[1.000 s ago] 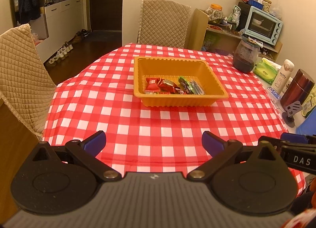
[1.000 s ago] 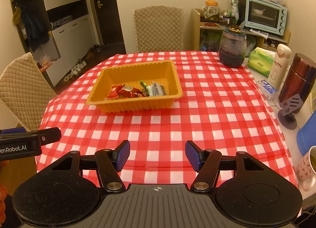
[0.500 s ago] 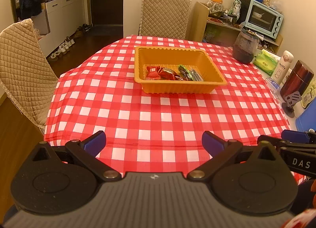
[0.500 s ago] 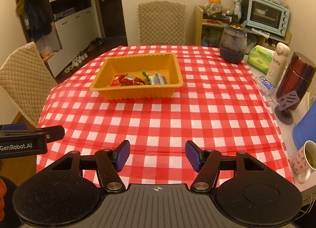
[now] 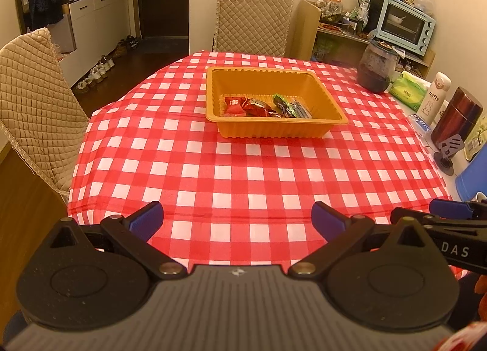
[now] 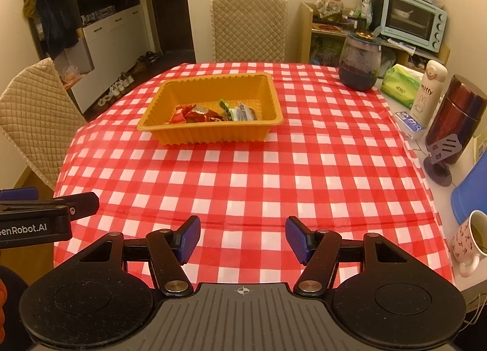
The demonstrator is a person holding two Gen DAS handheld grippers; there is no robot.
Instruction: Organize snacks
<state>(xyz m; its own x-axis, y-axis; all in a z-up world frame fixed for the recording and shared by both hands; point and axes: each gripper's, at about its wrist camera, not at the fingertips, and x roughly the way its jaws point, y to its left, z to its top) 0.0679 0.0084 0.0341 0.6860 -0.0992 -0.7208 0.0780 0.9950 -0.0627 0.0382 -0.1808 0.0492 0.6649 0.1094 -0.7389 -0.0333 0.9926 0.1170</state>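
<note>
Two grippers empty, left gripper [image 5: 236,223] wide apart, right gripper [image 6: 243,240] half spread.

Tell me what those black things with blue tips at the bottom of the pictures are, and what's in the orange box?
Those are two grabbing tools, like big tongs. A person holds one in each hand, and each tool has a small camera looking out along its two fingers. So one picture is taken from the left gripper and the other from the right gripper. The blue tips are soft pads for pinching things. Both tools are open right now and hold nothing.

They hang over a table with a red and white checked tablecloth. On it sits an orange tray with wrapped snacks inside: red packets on one side and green packets beside them. At the table's edge stand a dark glass jar, a white Miffy bottle and a mug.
</note>
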